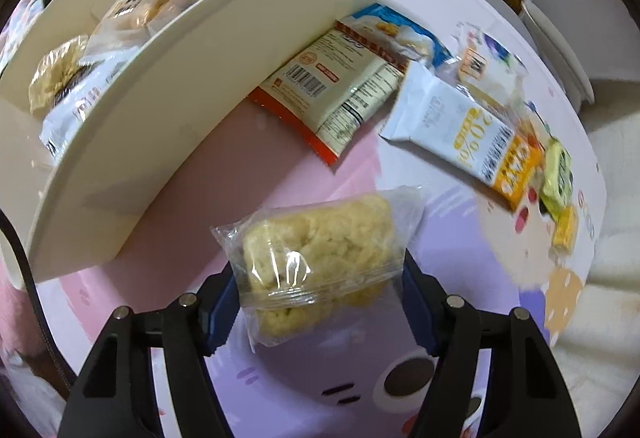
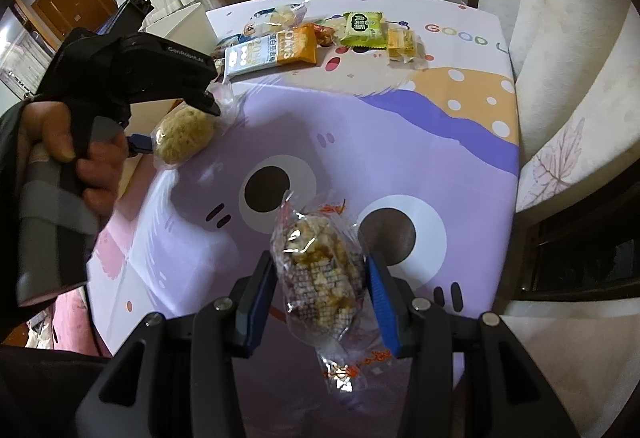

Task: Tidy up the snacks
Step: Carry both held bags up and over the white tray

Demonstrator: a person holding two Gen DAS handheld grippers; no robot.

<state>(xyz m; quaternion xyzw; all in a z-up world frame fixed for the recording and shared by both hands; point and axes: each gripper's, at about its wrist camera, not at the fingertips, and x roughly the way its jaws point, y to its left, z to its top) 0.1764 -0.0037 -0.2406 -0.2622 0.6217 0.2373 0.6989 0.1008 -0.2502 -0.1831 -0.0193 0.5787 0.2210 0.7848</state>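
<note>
In the left wrist view, the white divided box [image 1: 132,126] is filling the upper left of the frame, with a few wrapped snacks already lying in its compartments. At lower centre the left gripper [image 1: 320,294] is reaching down around a pale rice cake in a clear wrapper [image 1: 316,242]; the pack is sitting between the blue pads, the jaws fairly wide, and whether they are pressing yet I cannot tell. More packets, among them a red-edged packet [image 1: 332,86] and a white sachet [image 1: 452,118], are lying loose on the cartoon tablecloth [image 1: 352,378] at upper right. In the right wrist view, at lower centre, the right gripper [image 2: 320,286] is clamping a puffed-grain bar in clear wrap [image 2: 320,270] above the cloth. The step in hand looks like sorting: each pack is probably needing a carry toward the box and a release over a matching compartment.
</note>
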